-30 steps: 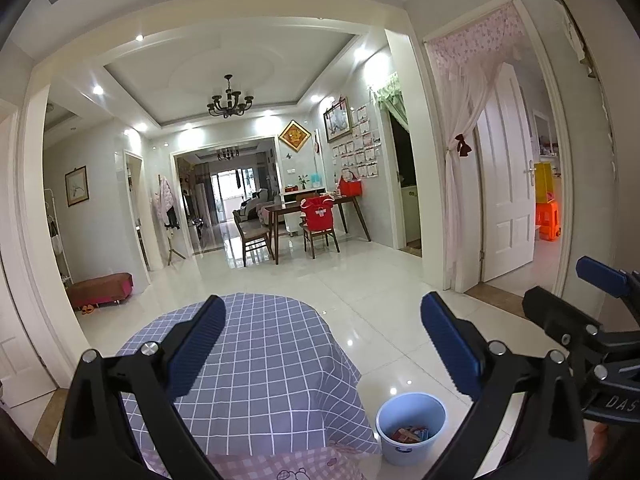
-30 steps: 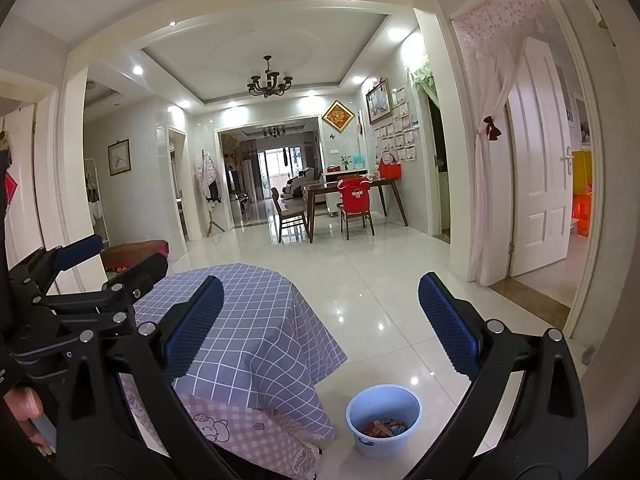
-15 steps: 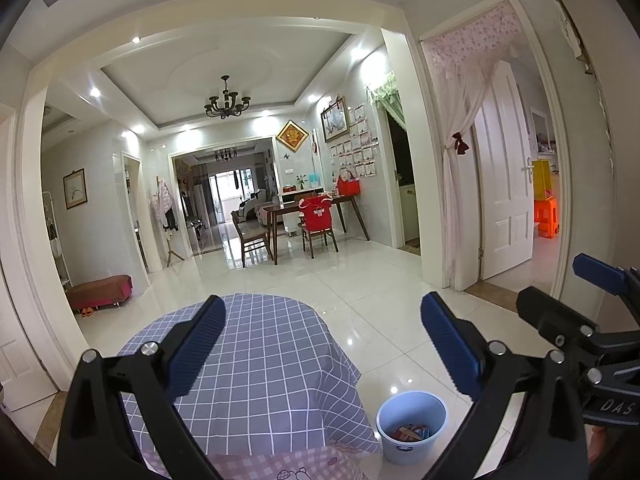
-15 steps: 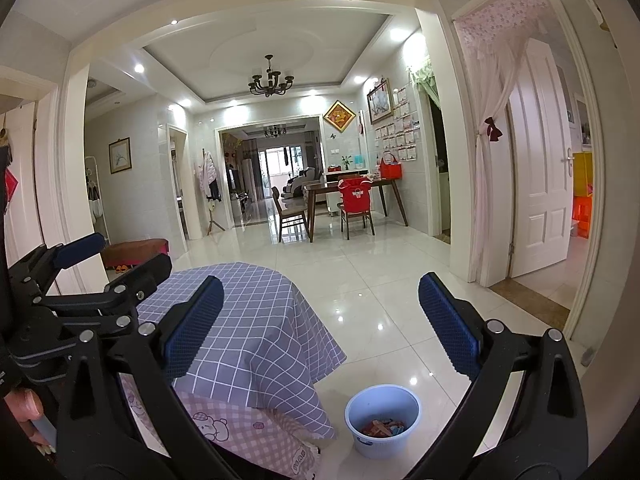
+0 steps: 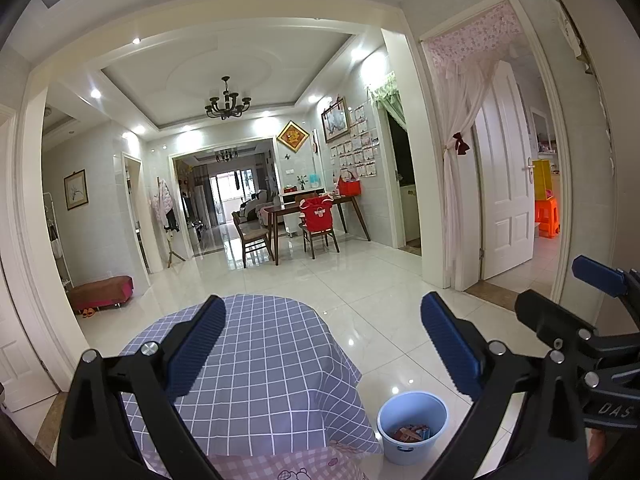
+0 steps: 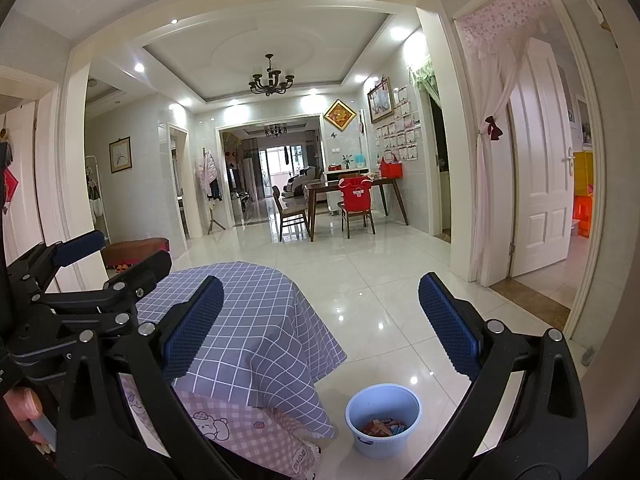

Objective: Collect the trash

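A light blue bin (image 5: pixel 412 424) stands on the floor right of the table; it also shows in the right wrist view (image 6: pixel 383 420). Colourful wrappers (image 6: pixel 382 427) lie inside it. The table (image 5: pixel 256 364) has a purple checked cloth with nothing on the part I see. My left gripper (image 5: pixel 322 344) is open and empty, held above the table's near edge. My right gripper (image 6: pixel 320 328) is open and empty, to the right of the left one, above the table edge and bin.
White glossy tile floor (image 5: pixel 360 280) stretches ahead. A dining table with chairs (image 5: pixel 312 220) stands far back. An open white door (image 5: pixel 504 200) with a curtain is on the right. A low red bench (image 5: pixel 100 292) sits at the left wall.
Both views have shifted very slightly; the grippers stay open and held in about the same place.
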Action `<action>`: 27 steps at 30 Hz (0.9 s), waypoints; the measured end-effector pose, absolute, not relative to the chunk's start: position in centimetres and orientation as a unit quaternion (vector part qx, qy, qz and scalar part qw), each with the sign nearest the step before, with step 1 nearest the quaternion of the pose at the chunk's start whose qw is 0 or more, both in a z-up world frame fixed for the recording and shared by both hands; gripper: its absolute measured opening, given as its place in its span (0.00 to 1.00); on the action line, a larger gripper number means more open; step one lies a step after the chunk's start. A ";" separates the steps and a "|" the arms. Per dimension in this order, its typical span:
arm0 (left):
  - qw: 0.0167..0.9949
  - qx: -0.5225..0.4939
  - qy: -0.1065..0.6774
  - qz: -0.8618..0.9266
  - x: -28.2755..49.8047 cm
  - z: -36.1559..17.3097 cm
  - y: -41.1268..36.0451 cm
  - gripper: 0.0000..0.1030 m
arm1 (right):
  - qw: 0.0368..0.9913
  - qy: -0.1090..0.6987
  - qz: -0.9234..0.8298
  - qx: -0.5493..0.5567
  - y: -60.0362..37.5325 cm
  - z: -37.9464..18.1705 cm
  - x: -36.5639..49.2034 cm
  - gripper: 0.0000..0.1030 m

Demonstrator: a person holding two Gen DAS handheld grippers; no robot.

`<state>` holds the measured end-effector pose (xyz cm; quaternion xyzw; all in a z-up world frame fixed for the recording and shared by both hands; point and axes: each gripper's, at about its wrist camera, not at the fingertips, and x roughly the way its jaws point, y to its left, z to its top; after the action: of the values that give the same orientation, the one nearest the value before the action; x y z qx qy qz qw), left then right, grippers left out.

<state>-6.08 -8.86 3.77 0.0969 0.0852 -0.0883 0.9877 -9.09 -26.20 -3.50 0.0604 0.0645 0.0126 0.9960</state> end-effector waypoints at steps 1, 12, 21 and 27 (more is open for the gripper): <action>0.988 0.097 0.085 -0.088 -6.1 3.8 -8.9 0.93 | 0.996 0.065 0.012 0.060 -26.2 -3.5 -9.1 0.93; 0.988 0.098 0.085 -0.087 -6.0 3.7 -8.8 0.93 | 0.996 0.065 0.013 0.060 -26.3 -3.5 -9.1 0.93; 0.988 0.098 0.085 -0.087 -6.0 3.7 -8.8 0.93 | 0.996 0.065 0.012 0.060 -26.3 -3.4 -9.1 0.93; 0.988 0.098 0.085 -0.087 -6.0 3.7 -8.7 0.93 | 0.996 0.065 0.013 0.060 -26.3 -3.4 -9.2 0.94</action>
<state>-6.01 -8.70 3.68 0.0983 0.0850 -0.0874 0.9877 -9.18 -26.31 -3.36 0.0602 0.0649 0.0129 0.9960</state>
